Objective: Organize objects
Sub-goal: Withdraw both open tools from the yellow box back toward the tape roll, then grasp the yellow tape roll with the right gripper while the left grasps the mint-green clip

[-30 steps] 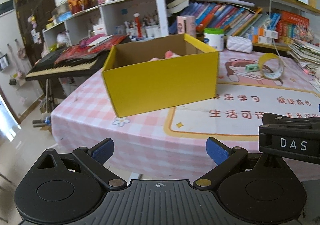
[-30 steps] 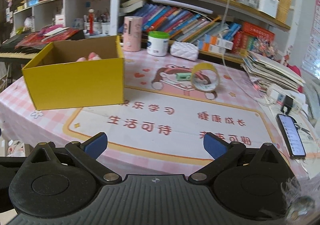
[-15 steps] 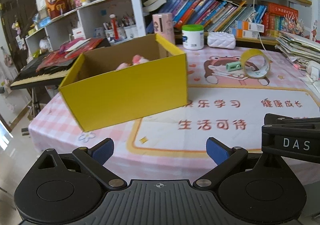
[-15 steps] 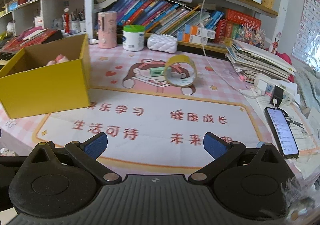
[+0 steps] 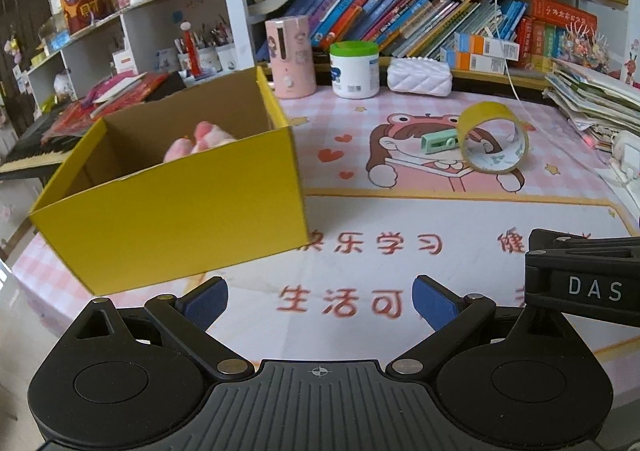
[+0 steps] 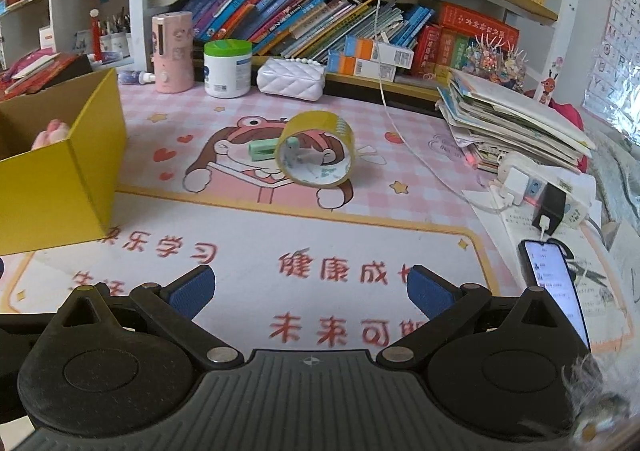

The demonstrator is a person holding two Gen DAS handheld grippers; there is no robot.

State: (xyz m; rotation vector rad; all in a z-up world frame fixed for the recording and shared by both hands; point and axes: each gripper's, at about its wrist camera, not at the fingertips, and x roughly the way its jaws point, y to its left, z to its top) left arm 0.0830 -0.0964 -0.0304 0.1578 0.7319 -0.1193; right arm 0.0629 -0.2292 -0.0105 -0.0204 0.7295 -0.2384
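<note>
Both your grippers hang over the near edge of the pink mat (image 6: 256, 243) with jaws spread wide and nothing between them: the left gripper (image 5: 320, 301) near the yellow box (image 5: 176, 207), the right gripper (image 6: 310, 291) beside it. A pink plush item (image 5: 198, 139) lies inside the box. Beyond the box's right side, the yellow tape roll (image 6: 316, 149) stands on edge, touching a mint-green clip (image 6: 262, 149). Behind the roll stand a white jar (image 6: 227, 69), a pink container (image 6: 172, 53) and a white quilted pouch (image 6: 290, 77). Right of the roll, a phone (image 6: 554, 287) lies charging.
</note>
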